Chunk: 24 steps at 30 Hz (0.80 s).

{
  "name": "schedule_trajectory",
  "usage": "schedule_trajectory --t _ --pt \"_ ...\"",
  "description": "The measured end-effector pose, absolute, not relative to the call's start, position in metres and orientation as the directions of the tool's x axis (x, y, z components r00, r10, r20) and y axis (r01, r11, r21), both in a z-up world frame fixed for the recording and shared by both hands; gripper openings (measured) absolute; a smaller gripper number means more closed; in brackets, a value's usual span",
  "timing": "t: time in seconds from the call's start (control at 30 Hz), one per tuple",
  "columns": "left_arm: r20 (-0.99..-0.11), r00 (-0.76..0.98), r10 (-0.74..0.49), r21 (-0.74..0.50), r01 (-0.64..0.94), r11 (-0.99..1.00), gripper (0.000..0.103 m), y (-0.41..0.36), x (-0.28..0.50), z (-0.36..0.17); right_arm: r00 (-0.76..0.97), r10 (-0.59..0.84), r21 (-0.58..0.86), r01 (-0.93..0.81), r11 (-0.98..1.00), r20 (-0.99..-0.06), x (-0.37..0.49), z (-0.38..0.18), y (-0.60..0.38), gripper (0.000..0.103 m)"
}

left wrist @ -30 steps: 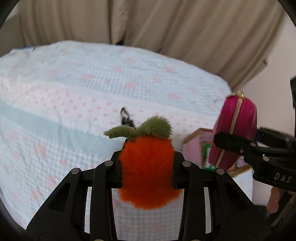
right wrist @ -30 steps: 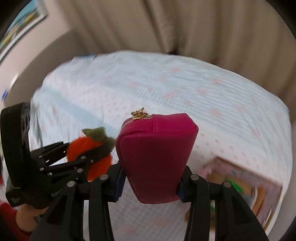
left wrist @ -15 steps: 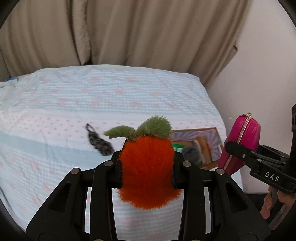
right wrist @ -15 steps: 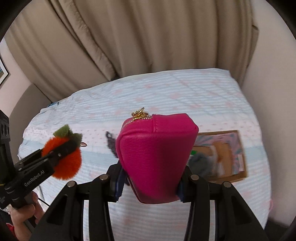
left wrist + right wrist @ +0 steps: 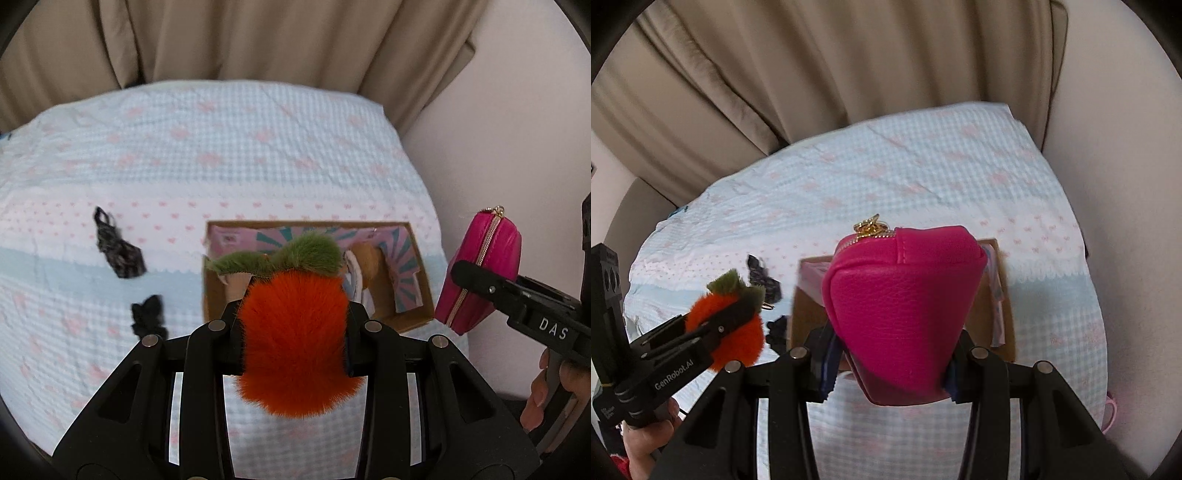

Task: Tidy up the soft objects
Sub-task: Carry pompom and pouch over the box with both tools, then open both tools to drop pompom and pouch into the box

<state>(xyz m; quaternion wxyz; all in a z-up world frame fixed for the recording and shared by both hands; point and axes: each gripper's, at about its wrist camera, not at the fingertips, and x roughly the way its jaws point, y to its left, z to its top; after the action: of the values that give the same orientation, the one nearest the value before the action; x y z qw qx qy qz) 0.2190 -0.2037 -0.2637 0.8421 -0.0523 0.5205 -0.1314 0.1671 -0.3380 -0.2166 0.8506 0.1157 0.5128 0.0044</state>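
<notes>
My left gripper (image 5: 293, 332) is shut on a fluffy orange plush fruit (image 5: 295, 332) with green leaves, held in the air over the bed. The same orange plush fruit (image 5: 729, 325) shows at the left of the right wrist view. My right gripper (image 5: 892, 354) is shut on a magenta zip pouch (image 5: 905, 306) with a gold zipper; that magenta pouch (image 5: 484, 266) hangs at the right edge of the left wrist view. Below both lies an open cardboard box (image 5: 415, 317) with pink patterned flaps and some soft items inside, partly hidden by the held things.
The bed carries a pale blue checked cover (image 5: 258, 147) with pink hearts. Two small black lace pieces (image 5: 118, 251) (image 5: 147, 317) lie left of the box. Beige curtains (image 5: 240, 40) hang behind, and a pale wall (image 5: 517, 129) runs along the bed's right side.
Both grippers have travelled across the bed with their loads. The cardboard box, earlier at the right edge, now lies under them, and a second black piece has come into view.
</notes>
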Motion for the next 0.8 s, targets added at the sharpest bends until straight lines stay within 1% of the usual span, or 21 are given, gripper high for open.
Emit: schedule_trajectory --t 0.13,0.23,0.33,0.43,0.57,0.7,0.77,0.8 --pt "-0.891 0.377 -0.255 -0.21 0.158 0.965 0.031 -0.221 0.241 -0.292 0.416 0.161 0.241 0.148 0.959 -0.895 0.187 -0.253 -0.363 0.041" --pt "-0.913 0.316 -0.257 -0.225 0.135 0.965 0.031 -0.229 0.264 -0.317 0.337 0.214 0.286 0.182 0.941 -0.917 0.206 -0.287 -0.377 0.041" --pt "-0.931 0.269 -0.246 -0.216 0.136 0.967 0.031 -0.236 0.283 -0.337 0.283 0.249 0.31 0.199 0.93 -0.926 0.215 -0.312 -0.382 0.041" --pt "-0.947 0.231 -0.224 -0.192 0.156 0.969 0.031 -0.243 0.297 -0.355 0.221 0.259 0.303 0.197 0.932 -0.94 0.22 -0.338 -0.382 0.041" --pt "-0.958 0.194 -0.211 -0.185 0.144 0.972 0.031 -0.245 0.308 -0.373 0.178 0.263 0.295 0.189 0.937 -0.948 0.222 -0.36 -0.382 0.042" --pt "-0.966 0.17 -0.197 -0.172 0.148 0.974 0.032 -0.247 0.315 -0.388 0.155 0.228 0.253 0.164 0.954 -0.961 0.222 -0.375 -0.38 0.042" --pt "-0.964 0.17 -0.206 -0.18 0.154 0.972 0.04 -0.248 0.316 -0.388 0.165 0.212 0.237 0.149 0.96 -0.963 0.222 -0.377 -0.379 0.043" --pt "-0.962 0.171 -0.214 -0.189 0.154 0.97 0.057 -0.248 0.316 -0.388 0.166 0.207 0.232 0.142 0.962 -0.964 0.222 -0.378 -0.378 0.045"
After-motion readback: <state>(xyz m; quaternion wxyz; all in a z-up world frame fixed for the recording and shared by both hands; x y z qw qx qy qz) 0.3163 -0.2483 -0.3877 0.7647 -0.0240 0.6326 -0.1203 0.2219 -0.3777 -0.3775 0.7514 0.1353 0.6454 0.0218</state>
